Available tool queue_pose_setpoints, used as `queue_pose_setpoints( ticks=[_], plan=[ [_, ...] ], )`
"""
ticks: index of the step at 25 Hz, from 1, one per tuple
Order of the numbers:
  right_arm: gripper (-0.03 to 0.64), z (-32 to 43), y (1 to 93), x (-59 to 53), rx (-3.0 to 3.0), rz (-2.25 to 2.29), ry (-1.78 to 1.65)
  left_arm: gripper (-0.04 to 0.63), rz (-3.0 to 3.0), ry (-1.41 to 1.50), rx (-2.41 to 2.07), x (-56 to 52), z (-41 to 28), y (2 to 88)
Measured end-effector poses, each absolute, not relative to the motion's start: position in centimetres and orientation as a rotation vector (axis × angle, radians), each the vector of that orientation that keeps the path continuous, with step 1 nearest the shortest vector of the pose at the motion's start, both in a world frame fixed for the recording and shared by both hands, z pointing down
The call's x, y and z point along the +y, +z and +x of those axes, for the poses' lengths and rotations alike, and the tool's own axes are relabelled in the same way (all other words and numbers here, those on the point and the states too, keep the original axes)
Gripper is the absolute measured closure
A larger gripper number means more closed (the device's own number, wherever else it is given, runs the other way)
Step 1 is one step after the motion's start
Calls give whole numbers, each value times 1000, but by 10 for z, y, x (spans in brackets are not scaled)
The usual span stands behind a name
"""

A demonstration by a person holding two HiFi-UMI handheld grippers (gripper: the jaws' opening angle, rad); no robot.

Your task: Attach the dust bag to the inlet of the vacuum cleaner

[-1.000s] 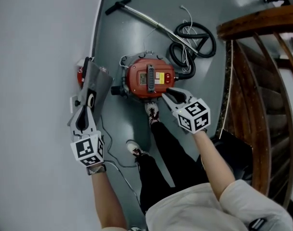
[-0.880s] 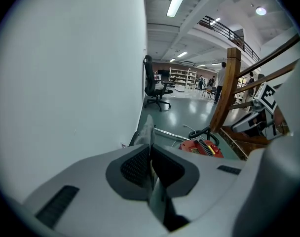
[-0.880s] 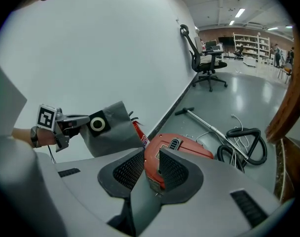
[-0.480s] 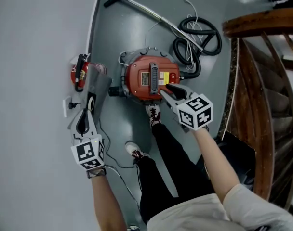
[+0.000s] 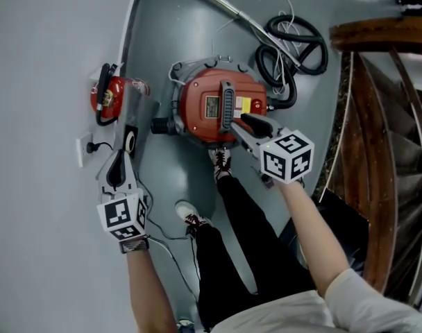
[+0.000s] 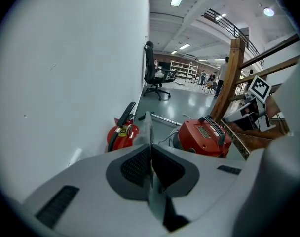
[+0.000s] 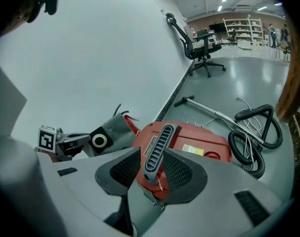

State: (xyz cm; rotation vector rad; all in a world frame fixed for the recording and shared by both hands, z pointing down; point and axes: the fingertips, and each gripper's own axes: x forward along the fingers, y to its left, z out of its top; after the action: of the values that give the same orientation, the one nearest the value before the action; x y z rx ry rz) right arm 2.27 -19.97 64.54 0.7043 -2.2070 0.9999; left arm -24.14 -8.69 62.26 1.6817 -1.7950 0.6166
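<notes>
Status as I read it from the remote station.

**Left gripper** (image 5: pixel 119 164) – lower left of the head view, next to the pale wall. Its tongs are pressed together on a thin edge of the grey dust bag (image 5: pixel 133 120); the left gripper view shows the sheet pinched flat between the two dark pads. The bag extends up the frame from the tongs. Its black collar with a round opening sits just past the tips. The bag is held left of the vacuum cleaner (image 5: pixel 207 103), clear of the red body and not attached to it. A red fire extinguisher (image 5: pixel 102 97) stands against the wall just left of the bag.

**Right gripper** (image 5: pixel 244 125) – centre of the head view, over the lower right of the machine's red top. Its tongs have just been opening and now stand spread, with the grey ribbed carry handle (image 7: pixel 157 149) between the pads. I see no firm pinch on it.

**Surroundings** – the black hose (image 5: pixel 298 44) lies coiled at upper right, and the metal wand (image 5: pixel 218 5) runs across the top of the frame. The operator's shoe (image 5: pixel 221 161) rests just below the red body.
</notes>
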Motion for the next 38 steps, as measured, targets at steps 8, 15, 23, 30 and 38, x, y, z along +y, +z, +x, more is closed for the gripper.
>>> queue_pose_setpoints(
  ticks=[8, 15, 23, 30, 38],
  plan=[
    [476, 21, 664, -195, -2224, 675, 1096, 575, 1662, 577, -1761, -91, -235, 660],
    [473, 20, 676, -198, -2237, 653, 1110, 575, 1631, 554, -1747, -93, -233, 684],
    [463, 17, 686, -198, -2239, 628, 1200, 575, 1612, 517, -1723, -91, -223, 704],
    [453, 17, 687, -199, -2271, 591, 1250, 575, 1614, 535, -1701, -98, -216, 722],
    [453, 15, 686, -199, -2260, 580, 1259, 575, 1620, 531, -1682, -112, -207, 731]
  ],
)
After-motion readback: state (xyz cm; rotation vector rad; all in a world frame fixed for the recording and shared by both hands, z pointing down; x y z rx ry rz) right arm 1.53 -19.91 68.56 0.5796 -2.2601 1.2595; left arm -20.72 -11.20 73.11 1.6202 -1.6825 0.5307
